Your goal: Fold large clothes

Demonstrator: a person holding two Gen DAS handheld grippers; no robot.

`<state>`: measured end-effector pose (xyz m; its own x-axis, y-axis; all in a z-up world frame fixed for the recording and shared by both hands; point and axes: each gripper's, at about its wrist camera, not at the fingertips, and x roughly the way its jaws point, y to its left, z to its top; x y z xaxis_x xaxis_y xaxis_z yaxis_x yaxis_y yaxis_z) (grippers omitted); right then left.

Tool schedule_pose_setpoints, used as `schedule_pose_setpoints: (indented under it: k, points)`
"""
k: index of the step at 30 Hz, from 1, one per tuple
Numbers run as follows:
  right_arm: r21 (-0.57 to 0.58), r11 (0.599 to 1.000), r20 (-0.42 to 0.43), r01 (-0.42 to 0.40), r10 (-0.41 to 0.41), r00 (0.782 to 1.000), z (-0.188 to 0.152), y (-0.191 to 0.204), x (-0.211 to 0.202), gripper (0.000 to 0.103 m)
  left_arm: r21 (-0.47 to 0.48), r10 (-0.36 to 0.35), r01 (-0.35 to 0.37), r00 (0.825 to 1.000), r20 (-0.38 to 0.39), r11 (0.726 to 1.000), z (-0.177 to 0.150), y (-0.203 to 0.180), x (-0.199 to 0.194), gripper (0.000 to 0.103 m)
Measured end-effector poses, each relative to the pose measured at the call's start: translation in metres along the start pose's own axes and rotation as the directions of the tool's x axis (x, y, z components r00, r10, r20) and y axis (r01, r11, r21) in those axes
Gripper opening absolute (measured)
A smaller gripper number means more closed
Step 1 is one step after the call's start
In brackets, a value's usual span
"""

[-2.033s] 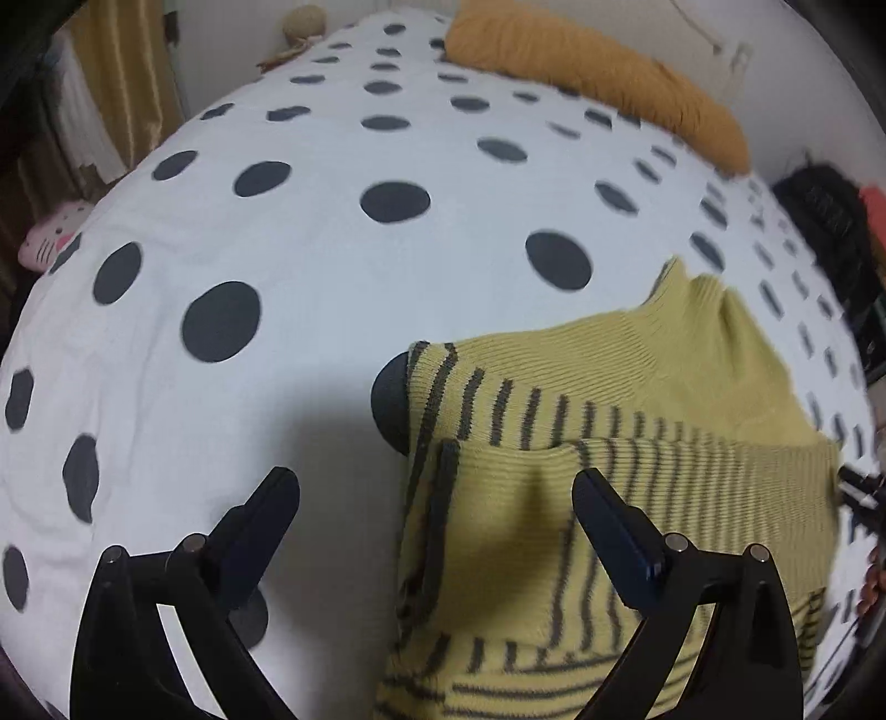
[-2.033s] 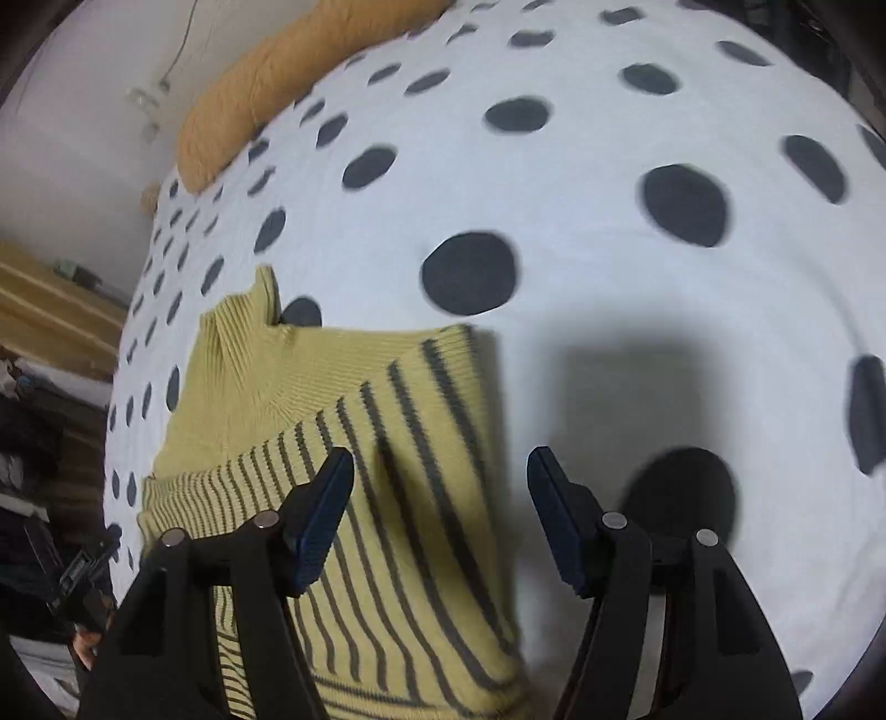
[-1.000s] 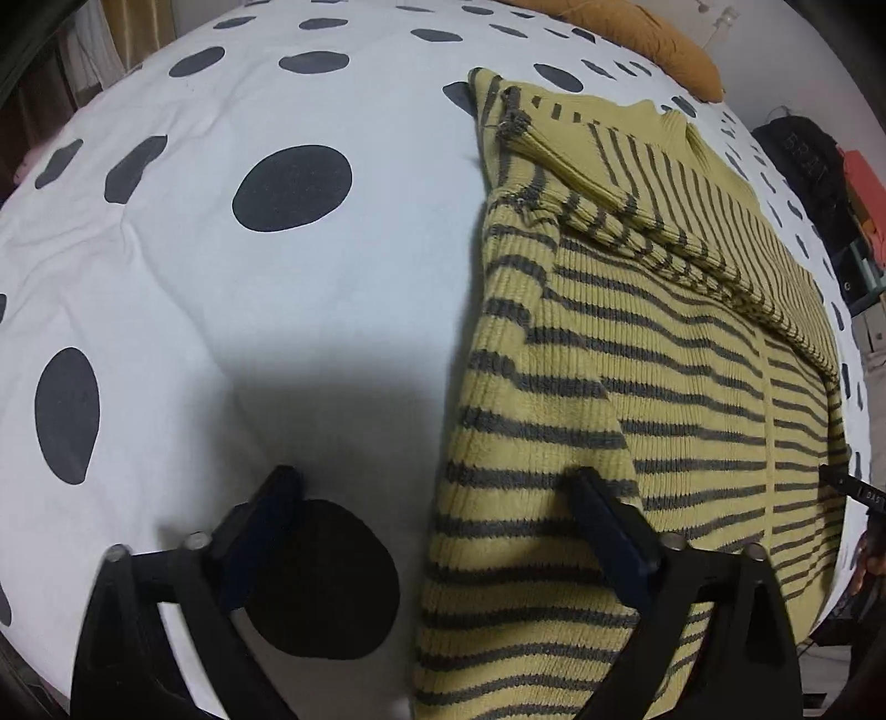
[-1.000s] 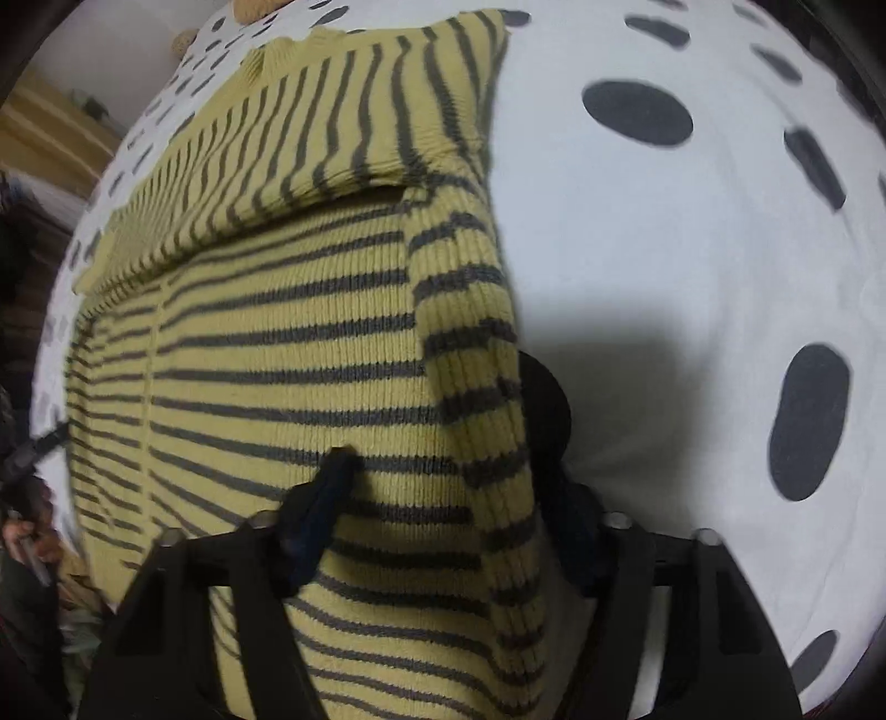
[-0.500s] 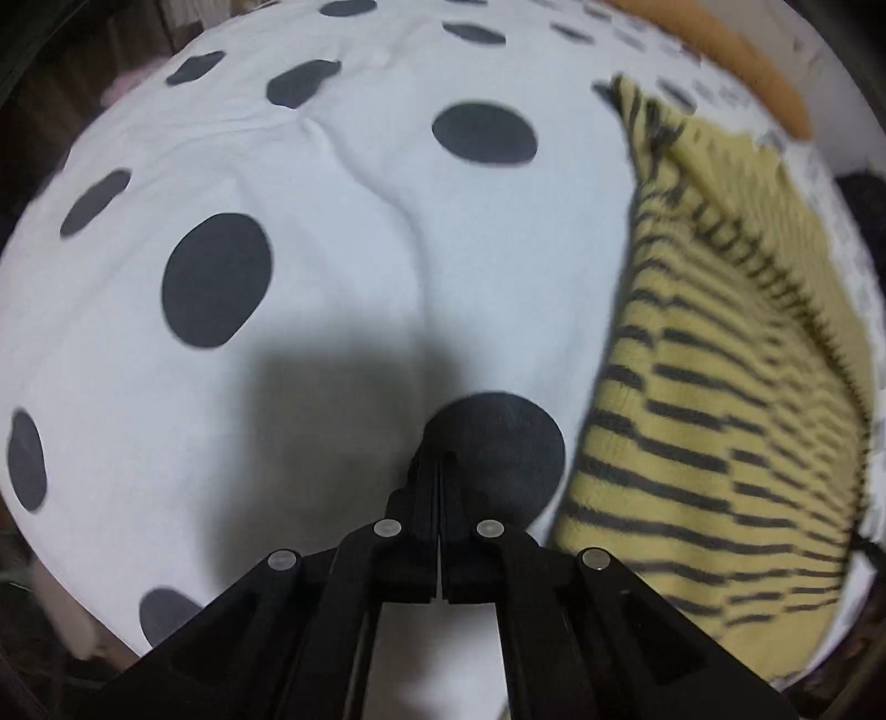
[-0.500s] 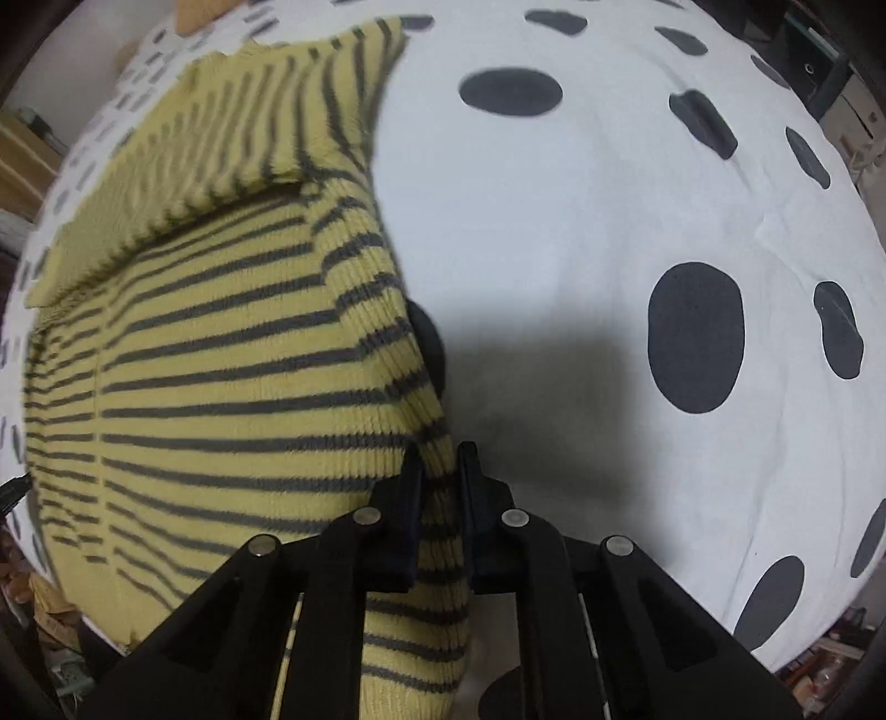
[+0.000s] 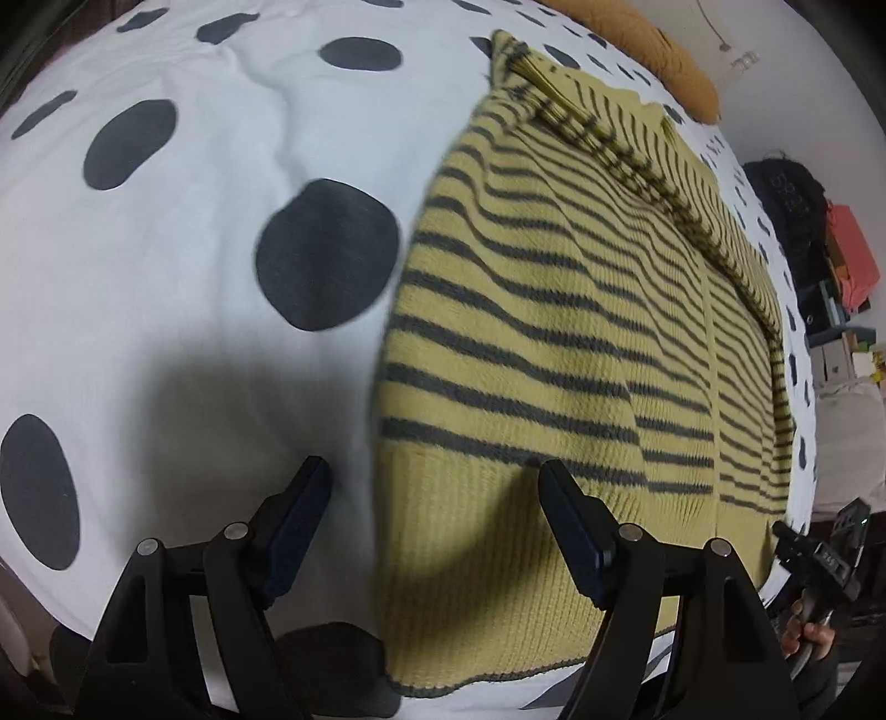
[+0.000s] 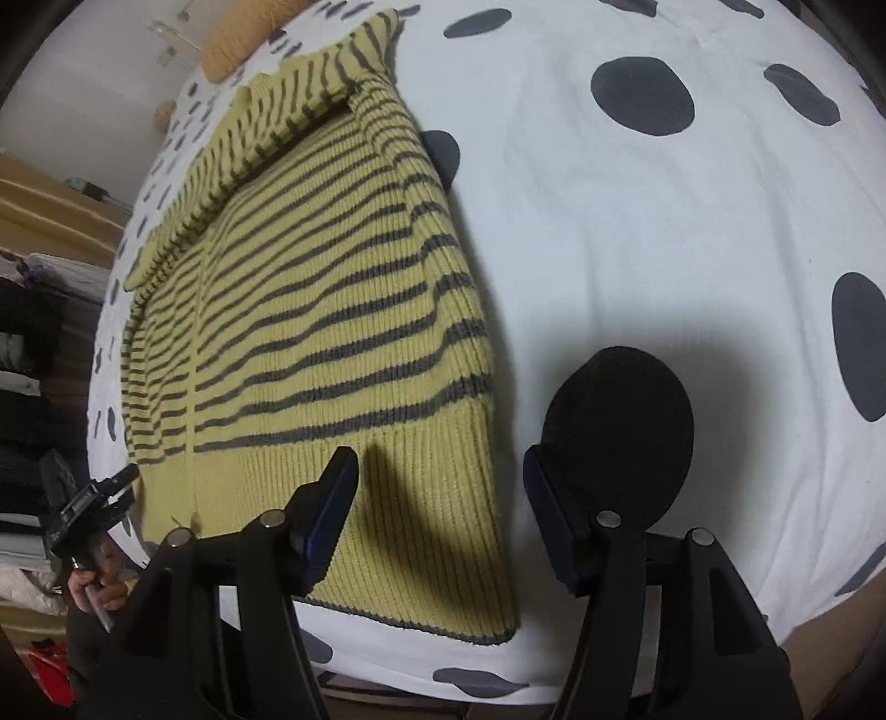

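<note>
- Yellow-green ribbed knit, dark grey stripes: sweater point(image 7: 581, 332) spread flat on the bed, plain ribbed hem nearest the cameras, sleeves folded across the upper part.
- No readable writing anywhere; faint marks on a black bag point(image 7: 786, 194) at the far right, too blurred to read.
- White bedcover point(image 7: 194, 221), big dark polka dots, soft creases near the top left of the left view.
- Mustard-orange pillow point(image 7: 653, 44) at the far end of the bed, pale wall behind.
- Coral-red box point(image 7: 853, 260) and small clutter beside the bed, right edge of the left view.
- Left gripper point(image 7: 437, 520) hovering, jaws spread wide, straddling the hem's left edge, gripping nothing.
- Right gripper point(image 8: 440, 509) likewise, jaws spread, straddling the hem's right edge, one pad over knit, one over a dark dot.
- Each gripper's dark shadow cast across the hem and the cover.
- Other hand's tool visible at the frame edge in each view.
</note>
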<state>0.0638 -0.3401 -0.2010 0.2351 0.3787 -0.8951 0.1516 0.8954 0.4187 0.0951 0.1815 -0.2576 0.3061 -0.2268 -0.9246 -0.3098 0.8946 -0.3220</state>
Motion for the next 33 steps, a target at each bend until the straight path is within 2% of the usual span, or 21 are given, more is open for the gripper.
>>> schedule_pose_setpoints:
  k: [1, 2, 3, 5, 10, 13, 14, 15, 17, 18, 19, 20, 21, 23, 25, 27, 28, 31, 33]
  points:
    - [0.005, 1.000, 0.005, -0.029, 0.029, 1.000, 0.000, 0.000, -0.001, 0.062, 0.024, 0.026, -0.026, 1.000, 0.003, 0.999, 0.000, -0.006, 0.001, 0.052]
    - [0.008, 0.996, 0.011, -0.091, 0.091, 0.996, -0.001, 0.004, -0.001, 0.042, 0.044, 0.058, -0.057, 0.998, -0.001, 0.997, -0.001, -0.015, 0.007, 0.020]
    - [0.009, 0.991, 0.016, -0.130, 0.130, 0.991, -0.001, 0.012, 0.002, 0.019, 0.055, 0.068, -0.067, 0.997, -0.020, 0.996, -0.001, -0.023, 0.010, 0.010]
    - [-0.022, 0.996, 0.010, -0.083, 0.083, 0.996, 0.002, 0.023, 0.003, 0.015, 0.042, 0.100, -0.100, 0.995, -0.004, 0.994, 0.000, -0.035, 0.009, 0.006]
    - [-0.082, 0.994, 0.050, -0.071, 0.075, 0.996, -0.001, 0.039, -0.025, 0.011, 0.011, 0.111, -0.112, 0.991, 0.076, 0.994, -0.005, -0.034, -0.035, 0.006]
    - [-0.063, 0.998, 0.028, 0.031, -0.029, 0.999, -0.001, 0.020, -0.013, 0.011, -0.033, 0.141, -0.142, 0.990, -0.014, 0.989, -0.003, -0.011, 0.001, 0.006]
    - [-0.033, 0.997, 0.004, 0.066, -0.066, 0.998, 0.001, 0.004, -0.003, 0.011, -0.035, 0.130, -0.131, 0.991, -0.024, 0.991, -0.004, -0.007, 0.009, 0.007]
    - [0.000, 0.999, -0.003, 0.043, -0.043, 0.999, 0.000, -0.010, 0.002, 0.011, -0.039, 0.122, -0.122, 0.992, -0.021, 0.992, -0.004, -0.007, 0.012, 0.007]
    - [0.083, 0.996, 0.035, -0.028, 0.025, 0.999, -0.004, -0.019, -0.004, 0.014, -0.080, 0.094, -0.093, 0.996, 0.000, 0.992, -0.006, -0.006, 0.001, 0.018]
    - [0.102, 0.993, 0.049, -0.052, 0.047, 0.998, -0.007, -0.018, -0.010, 0.022, -0.097, 0.080, -0.079, 0.997, 0.005, 0.992, -0.009, -0.007, -0.005, 0.027]
    - [0.116, 0.991, 0.049, -0.067, 0.062, 0.997, -0.012, -0.018, -0.016, 0.031, -0.117, 0.091, -0.090, 0.996, 0.004, 0.989, -0.012, -0.006, -0.010, 0.056]
    - [0.128, 0.987, 0.044, -0.092, 0.087, 0.995, -0.020, -0.018, -0.020, 0.057, -0.139, 0.104, -0.101, 0.994, 0.014, 0.985, -0.019, -0.001, -0.019, 0.076]
    - [0.143, 0.983, 0.049, -0.112, 0.106, 0.993, -0.032, -0.019, -0.025, 0.071, -0.167, 0.116, -0.108, 0.993, 0.036, 0.980, -0.028, 0.002, -0.027, 0.079]
    - [0.161, 0.978, 0.057, -0.131, 0.123, 0.991, -0.050, -0.014, -0.028, 0.072, -0.191, 0.083, -0.073, 0.995, 0.049, 0.979, -0.046, 0.005, -0.037, 0.079]
    - [0.216, 0.959, 0.026, -0.181, 0.180, 0.983, -0.074, -0.016, -0.020, 0.072, -0.216, 0.026, -0.022, 1.000, 0.017, 0.976, -0.071, 0.014, -0.041, 0.079]
    - [0.258, 0.936, 0.031, -0.237, 0.238, 0.971, -0.085, -0.015, -0.010, 0.072, -0.234, -0.046, 0.041, 0.999, -0.014, 0.971, -0.089, 0.006, -0.029, 0.079]
    - [0.279, 0.925, 0.035, -0.257, 0.258, 0.966, -0.092, -0.015, -0.002, 0.072, -0.234, -0.059, 0.051, 0.998, -0.029, 0.971, -0.094, 0.002, -0.022, 0.079]
    - [0.319, 0.892, 0.068, -0.320, 0.316, 0.946, -0.089, -0.003, 0.027, 0.072, -0.229, -0.042, 0.033, 0.998, -0.035, 0.973, -0.098, -0.013, -0.004, 0.083]
    - [0.298, 0.891, 0.109, -0.342, 0.324, 0.940, -0.082, 0.006, 0.029, 0.072, -0.244, -0.044, 0.040, 0.999, -0.010, 0.969, -0.096, -0.021, -0.003, 0.085]
